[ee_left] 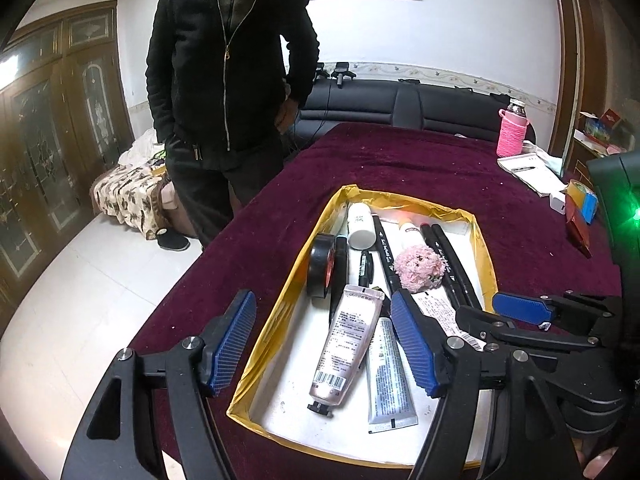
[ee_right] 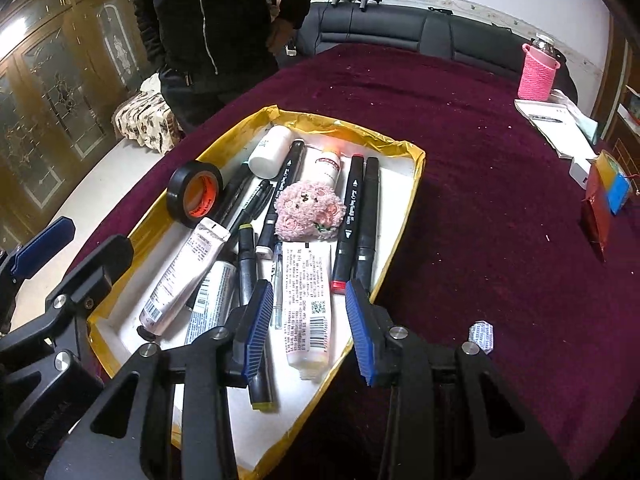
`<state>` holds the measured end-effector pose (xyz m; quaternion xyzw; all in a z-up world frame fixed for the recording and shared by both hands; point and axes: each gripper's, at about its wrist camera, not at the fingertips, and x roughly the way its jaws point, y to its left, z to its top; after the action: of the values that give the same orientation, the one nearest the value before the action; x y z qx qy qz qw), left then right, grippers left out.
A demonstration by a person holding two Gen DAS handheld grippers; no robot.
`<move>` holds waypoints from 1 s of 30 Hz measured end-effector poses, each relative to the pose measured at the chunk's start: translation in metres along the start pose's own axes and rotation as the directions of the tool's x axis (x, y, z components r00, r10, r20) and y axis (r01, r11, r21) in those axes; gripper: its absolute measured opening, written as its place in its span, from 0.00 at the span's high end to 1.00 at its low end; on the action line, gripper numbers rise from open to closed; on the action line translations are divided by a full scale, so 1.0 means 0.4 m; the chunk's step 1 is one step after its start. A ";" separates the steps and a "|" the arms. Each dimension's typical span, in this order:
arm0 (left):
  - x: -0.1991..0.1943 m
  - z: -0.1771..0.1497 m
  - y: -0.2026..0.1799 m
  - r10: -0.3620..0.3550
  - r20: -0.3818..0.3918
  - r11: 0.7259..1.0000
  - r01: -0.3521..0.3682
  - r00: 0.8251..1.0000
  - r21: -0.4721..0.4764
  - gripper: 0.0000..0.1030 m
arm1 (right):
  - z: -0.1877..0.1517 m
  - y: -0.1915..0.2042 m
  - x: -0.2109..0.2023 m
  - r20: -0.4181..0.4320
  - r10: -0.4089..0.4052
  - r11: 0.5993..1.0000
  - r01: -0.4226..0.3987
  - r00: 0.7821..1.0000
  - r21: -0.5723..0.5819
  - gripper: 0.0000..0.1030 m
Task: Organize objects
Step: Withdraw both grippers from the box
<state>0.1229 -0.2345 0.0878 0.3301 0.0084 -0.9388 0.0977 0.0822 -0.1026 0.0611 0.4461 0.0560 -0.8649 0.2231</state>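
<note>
A yellow-rimmed white tray (ee_left: 288, 292) (ee_right: 416, 160) on the maroon cloth holds a black tape roll (ee_left: 322, 268), a pink plush (ee_right: 308, 208), a white bottle (ee_right: 270, 152), several black markers and tubes. My left gripper (ee_left: 324, 344) hovers open over the tray's near end. A pinkish tube (ee_left: 346, 344) and a silver tube (ee_left: 388, 380) lie flat below its gap, untouched. My right gripper (ee_right: 308, 332) stands partly open above a white barcode tube (ee_right: 306, 300). That tube lies in the tray, and the pads are clear of its sides.
A person in a black jacket (ee_left: 228, 60) stands at the table's far left corner. At the far right sit a pink knitted bottle holder (ee_right: 538, 68), papers (ee_right: 556, 124) and a red box (ee_right: 598, 208). A small wrapped item (ee_right: 482, 336) lies right of the tray.
</note>
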 end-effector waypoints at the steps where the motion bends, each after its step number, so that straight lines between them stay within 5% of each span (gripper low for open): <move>1: -0.002 0.001 -0.003 0.000 0.002 1.000 0.000 1.000 0.002 0.37 | -0.001 0.000 -0.001 0.001 0.000 1.000 0.000 1.000 0.000 0.65; 11: -0.028 0.003 -0.030 0.038 0.028 0.999 -0.039 0.999 0.031 0.36 | -0.006 -0.014 -0.016 0.014 -0.002 1.000 0.002 1.000 0.006 0.65; 15: -0.048 0.004 -0.045 0.068 0.063 0.997 -0.070 0.996 0.043 0.21 | -0.011 -0.028 -0.029 0.024 -0.003 1.000 0.003 1.000 0.021 0.65; 24: -0.079 0.005 -0.074 0.078 0.084 0.995 -0.083 0.993 0.058 0.20 | -0.027 -0.050 -0.060 0.044 -0.004 0.999 0.002 0.999 0.041 0.65; 26: -0.099 0.005 -0.083 0.135 0.119 0.988 -0.143 0.984 0.056 0.18 | -0.030 -0.055 -0.071 0.054 -0.005 0.999 0.003 0.999 0.044 0.65; 30: -0.177 -0.002 -0.112 0.216 0.272 0.970 -0.239 0.938 0.051 0.01 | -0.036 -0.061 -0.096 0.086 -0.017 0.999 0.013 0.996 0.046 0.65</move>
<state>0.1689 -0.1778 0.1288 0.2044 -0.0822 -0.9563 0.1920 0.1017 -0.0637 0.0806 0.4129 0.0300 -0.8861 0.2086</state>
